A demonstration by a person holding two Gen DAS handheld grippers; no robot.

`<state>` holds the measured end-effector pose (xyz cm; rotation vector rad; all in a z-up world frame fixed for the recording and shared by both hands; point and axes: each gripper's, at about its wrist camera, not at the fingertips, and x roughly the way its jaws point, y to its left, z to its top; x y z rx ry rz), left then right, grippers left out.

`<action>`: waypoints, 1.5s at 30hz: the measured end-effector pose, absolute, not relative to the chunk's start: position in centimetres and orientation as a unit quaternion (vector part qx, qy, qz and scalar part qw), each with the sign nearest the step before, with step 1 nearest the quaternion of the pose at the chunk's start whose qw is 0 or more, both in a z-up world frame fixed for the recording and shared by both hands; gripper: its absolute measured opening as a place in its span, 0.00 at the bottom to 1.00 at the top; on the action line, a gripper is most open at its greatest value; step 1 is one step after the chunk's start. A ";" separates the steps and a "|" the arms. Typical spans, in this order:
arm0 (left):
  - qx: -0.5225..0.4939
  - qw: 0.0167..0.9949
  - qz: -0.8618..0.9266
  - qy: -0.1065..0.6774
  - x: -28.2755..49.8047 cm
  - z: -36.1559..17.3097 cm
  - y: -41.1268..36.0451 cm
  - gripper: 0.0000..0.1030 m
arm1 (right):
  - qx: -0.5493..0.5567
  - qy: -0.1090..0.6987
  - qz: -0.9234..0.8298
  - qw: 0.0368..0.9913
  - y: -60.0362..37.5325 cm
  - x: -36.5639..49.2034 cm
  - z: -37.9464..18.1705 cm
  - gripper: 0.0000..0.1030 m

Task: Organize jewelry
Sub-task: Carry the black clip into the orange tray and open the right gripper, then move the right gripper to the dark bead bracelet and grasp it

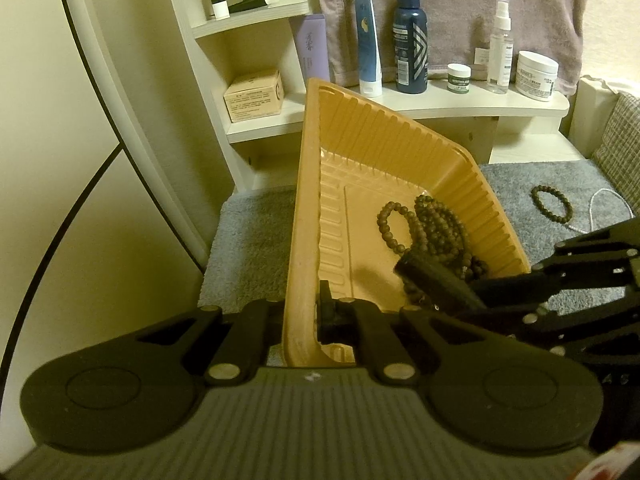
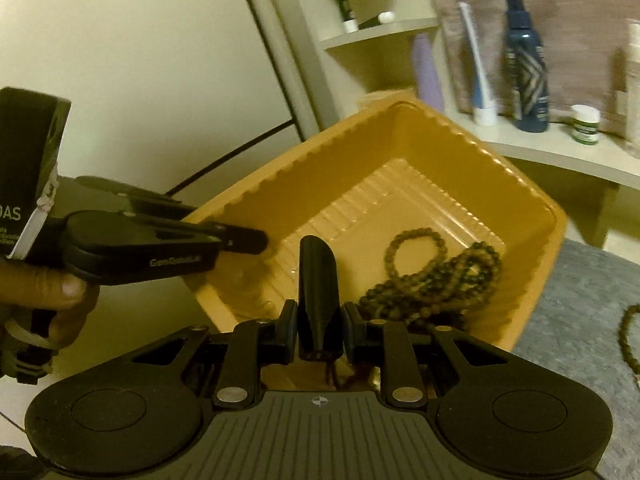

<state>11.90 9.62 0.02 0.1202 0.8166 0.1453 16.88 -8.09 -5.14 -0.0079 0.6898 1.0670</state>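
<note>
An orange ribbed plastic tray (image 1: 380,132) stands tilted up on one side over a grey mat. My left gripper (image 1: 302,312) is shut on its near rim, which also shows in the right wrist view, left gripper (image 2: 240,240) on tray (image 2: 320,152). Several dark bead strings (image 1: 436,224) lie heaped in the tray's low corner (image 2: 432,280). My right gripper (image 2: 319,320) is over the tray, shut on a black tube-shaped piece (image 2: 318,280) with a cord hanging beneath. It comes in from the right (image 1: 492,296). One bead bracelet (image 1: 551,204) lies loose on the mat.
Behind the tray, a white shelf (image 1: 440,106) carries bottles, tubes and jars in front of a hanging towel (image 1: 460,8). A cardboard box (image 1: 254,96) sits lower left. A white cord (image 1: 604,204) lies on the mat. A curved frame (image 1: 120,120) stands on the left.
</note>
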 end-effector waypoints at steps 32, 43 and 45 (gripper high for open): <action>0.058 0.913 0.071 0.396 11.9 0.0 9.7 0.04 | 0.076 0.309 0.241 0.917 -19.6 18.1 -7.6 0.31; 0.063 0.913 0.072 0.397 11.9 0.1 9.5 0.04 | 0.076 0.296 0.158 0.939 -23.0 20.9 -8.3 0.31; 0.062 0.913 0.073 0.397 12.0 0.1 9.5 0.04 | 0.070 0.298 0.148 0.941 -23.0 21.7 -8.5 0.31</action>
